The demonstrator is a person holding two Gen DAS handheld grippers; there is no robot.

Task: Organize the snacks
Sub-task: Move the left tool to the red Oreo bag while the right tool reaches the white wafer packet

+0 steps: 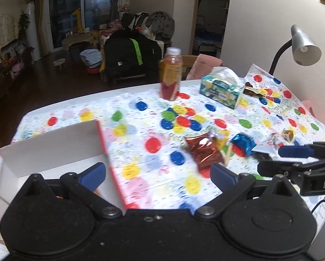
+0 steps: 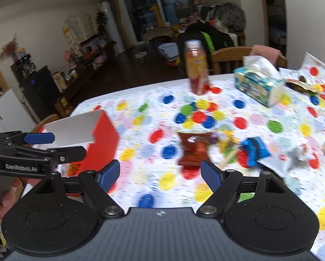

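While both grippers hang above the table with nothing in them, the step in hand seems to be the choice of a snack to fetch. The left gripper [image 1: 158,175] has its jaws wide apart over the rim of the red and white box [image 1: 53,145]. The right gripper [image 2: 160,173] is also spread wide and points at the red foil packet [image 2: 194,150], which lies on the spotted tablecloth [image 2: 140,150] just beside the blue packet [image 2: 252,151]. The next move probably calls for lowering the right one over the red packet and closing on it, then carrying it to the box.
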